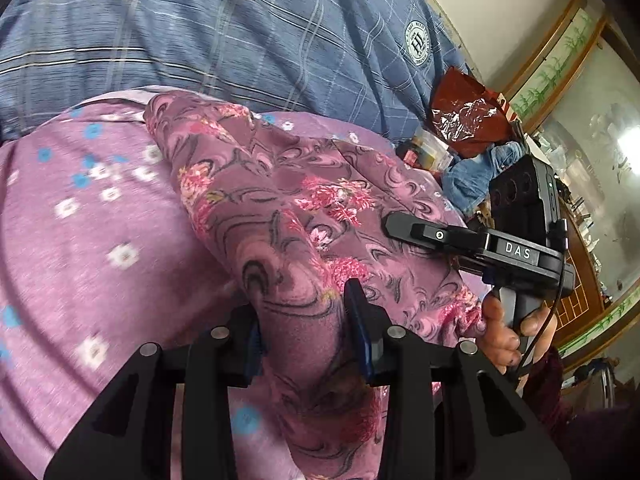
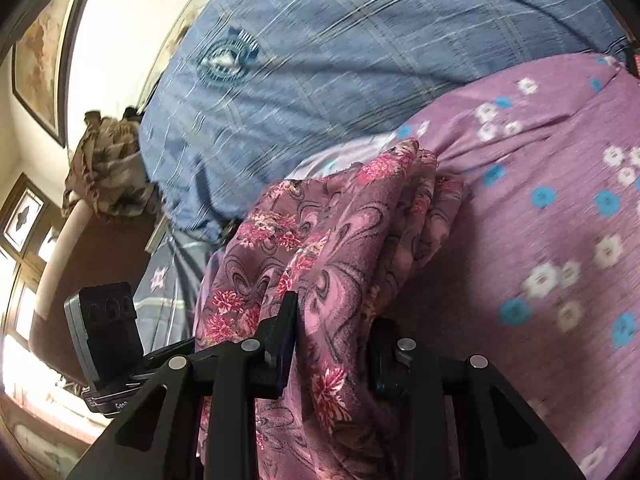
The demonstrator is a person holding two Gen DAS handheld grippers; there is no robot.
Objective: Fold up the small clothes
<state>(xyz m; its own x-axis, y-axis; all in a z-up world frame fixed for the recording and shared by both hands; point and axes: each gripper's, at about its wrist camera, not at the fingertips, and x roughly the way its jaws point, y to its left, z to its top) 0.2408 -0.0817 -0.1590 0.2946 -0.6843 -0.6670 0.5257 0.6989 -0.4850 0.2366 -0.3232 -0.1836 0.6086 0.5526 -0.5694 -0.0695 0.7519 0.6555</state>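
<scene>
A mauve floral-print garment (image 1: 288, 216) lies bunched across a purple sheet dotted with white and blue flowers (image 1: 80, 240), with a blue plaid quilt bearing a round crest (image 1: 280, 32) heaped behind it. In the left wrist view, the left gripper (image 1: 304, 336) has a thick fold of the garment running between its two blue-padded fingers, which press against the cloth on either side, clamping it. To its right in that view, the right gripper (image 1: 404, 226), a black tool labelled "DAS", rests its fingers on the same garment, its handle wrapped by the person's right hand (image 1: 508, 328). The right wrist view shows the right gripper (image 2: 332, 344) likewise pinching a gathered ridge of the floral-print garment (image 2: 320, 240), the cloth spilling down between the fingers and rising in folds ahead of them, beside the flowered purple sheet (image 2: 560, 220) and below the blue quilt (image 2: 360, 60). A crumpled red plastic bag (image 1: 468, 116) and a blue cloth (image 1: 476, 176) sit past the bed's edge. Framed pictures (image 2: 38, 52) hang on a pale wall.
</scene>
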